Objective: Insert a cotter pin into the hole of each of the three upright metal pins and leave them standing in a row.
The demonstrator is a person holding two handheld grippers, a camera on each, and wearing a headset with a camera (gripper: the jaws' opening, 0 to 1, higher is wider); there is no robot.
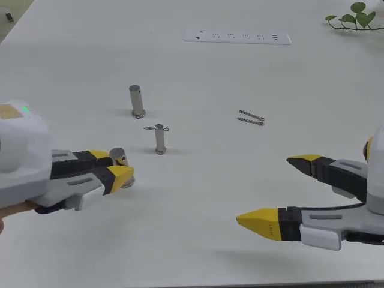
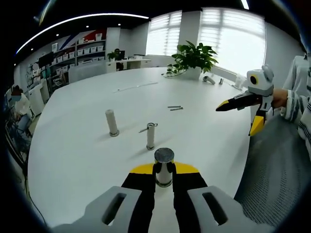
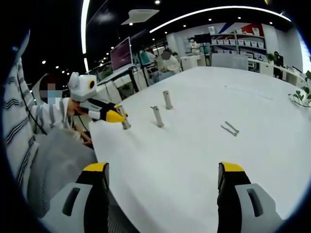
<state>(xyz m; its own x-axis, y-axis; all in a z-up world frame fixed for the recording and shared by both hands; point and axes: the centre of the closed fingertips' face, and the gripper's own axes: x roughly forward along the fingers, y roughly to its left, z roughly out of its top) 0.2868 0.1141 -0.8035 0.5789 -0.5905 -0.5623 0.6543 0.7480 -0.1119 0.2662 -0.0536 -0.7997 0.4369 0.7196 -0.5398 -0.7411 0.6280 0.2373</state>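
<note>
The near pin (image 2: 164,166) stood upright at the left end of the row, and the left gripper (image 1: 123,167) was clamped on it, yellow-tipped jaws pressed to either side of the shaft just under the flat head. The middle pin (image 1: 159,139) stood just behind it, apart from the jaws, with a cotter pin (image 1: 155,128) sticking out sideways near its top. The far pin (image 1: 137,101) stood beyond that, free and bare on top as far as could be seen.

The loose cotter pins (image 1: 251,117) lay side by side well off to the right of the row, with clear white table (image 1: 198,240) all around them. The right gripper (image 1: 266,189) hovered over the near right of the table, jaws spread wide with nothing between them, well apart from the pins and the loose cotters. A broad open stretch of table lay between the two grippers.

In the right gripper view the near pin stood close to the table's edge. Far back lay a power strip (image 1: 236,37), and a plant (image 1: 357,17) poked in at the far right corner.

The near pin's foot was hidden behind the lower jaw in the head view. Both grippers were cut off by the frame sides. The loose cotters were too small to make out in detail.
</note>
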